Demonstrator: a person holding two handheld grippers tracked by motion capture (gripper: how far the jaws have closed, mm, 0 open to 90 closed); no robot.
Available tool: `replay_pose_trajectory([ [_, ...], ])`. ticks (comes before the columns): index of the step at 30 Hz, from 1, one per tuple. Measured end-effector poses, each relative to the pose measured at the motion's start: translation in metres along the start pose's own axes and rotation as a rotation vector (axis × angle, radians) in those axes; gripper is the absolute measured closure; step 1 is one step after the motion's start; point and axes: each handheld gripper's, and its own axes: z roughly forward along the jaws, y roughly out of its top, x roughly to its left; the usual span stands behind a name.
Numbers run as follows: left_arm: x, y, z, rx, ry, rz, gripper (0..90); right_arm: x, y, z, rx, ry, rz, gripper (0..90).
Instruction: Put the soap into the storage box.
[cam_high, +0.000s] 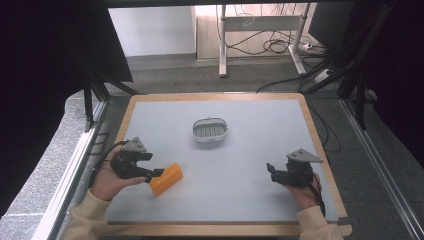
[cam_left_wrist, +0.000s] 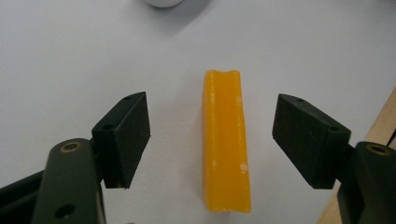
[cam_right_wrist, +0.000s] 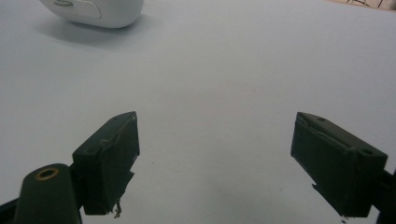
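- Fingers (cam_left_wrist: 126, 135) of the left gripper (cam_high: 150, 172) stand released, spread wide on either side of an orange block (cam_left_wrist: 225, 140) that lies lengthwise between them on the tabletop (cam_high: 250, 165); neither finger touches it.
- From the high view the block (cam_high: 166, 178) sits at the tabletop's near left, just ahead of the left gripper's tips, angled toward the middle.
- Fingers (cam_right_wrist: 109, 161) of the right gripper (cam_high: 274, 172) are also released, wide apart, with bare grey surface between them.
- The left hand (cam_high: 107, 182) holds its gripper low near the left edge, pointing right; the right hand (cam_high: 305, 192) holds its gripper near the right edge, pointing left toward the centre.
- A white oval dish (cam_high: 211, 129) with a slotted floor sits mid-tabletop, well apart from both grippers.
- The high view shows the dish's slots; the right gripper view shows its rounded outer wall (cam_right_wrist: 93, 11) at upper left, and the left gripper view catches a sliver of it (cam_left_wrist: 163, 2) at the top edge.
- The left gripper view shows the block's grooved far end and the wooden border (cam_left_wrist: 378, 135) at right.
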Motion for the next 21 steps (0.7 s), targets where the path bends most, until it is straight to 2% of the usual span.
replay_pose_trajectory([
  [11,-0.008,0.006,0.002,0.033,-0.011,0.027,26.9,0.003,0.001,0.004,0.014,-0.008,-0.025,15.8],
  [14,-0.013,0.008,0.008,0.062,-0.002,0.041,26.7,0.004,0.0,0.004,0.016,-0.009,-0.025,15.8],
  [21,-0.02,0.01,0.017,0.081,0.01,0.061,27.0,0.005,0.001,0.003,0.008,-0.023,-0.04,16.0],
])
